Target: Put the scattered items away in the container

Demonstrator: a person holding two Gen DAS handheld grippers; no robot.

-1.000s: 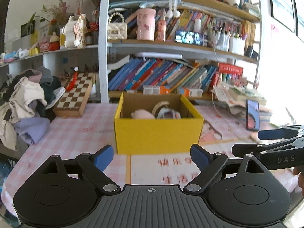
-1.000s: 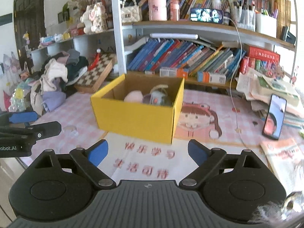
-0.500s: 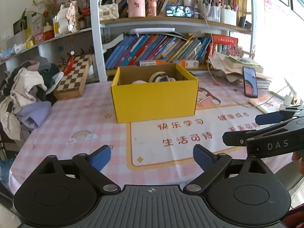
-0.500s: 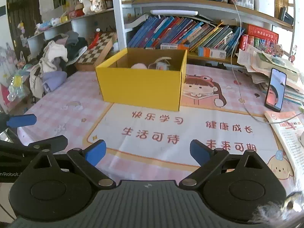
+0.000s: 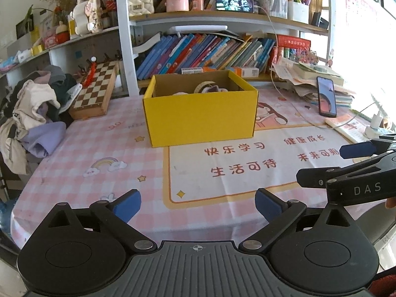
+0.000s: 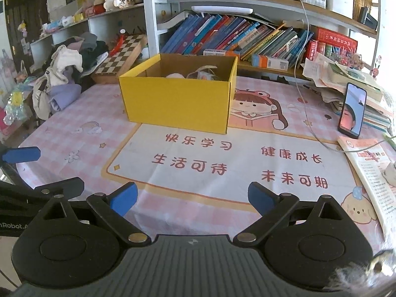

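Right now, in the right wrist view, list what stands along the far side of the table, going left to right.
Heap of crumpled clothes → wooden chessboard leaning at the shelf → open yellow cardboard box → upright black smartphone with lit screen.

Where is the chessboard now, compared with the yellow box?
In the left wrist view, the chessboard leans behind and left of the yellow box, between the pile of clothes and the bookshelf post.

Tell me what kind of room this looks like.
Probably a child's study or bedroom at home. Crowded shelves of books line the wall, the table wears a pink cartoon tablecloth, and a pile of clothes sits beside a chessboard. A yellow box stands mid-table.
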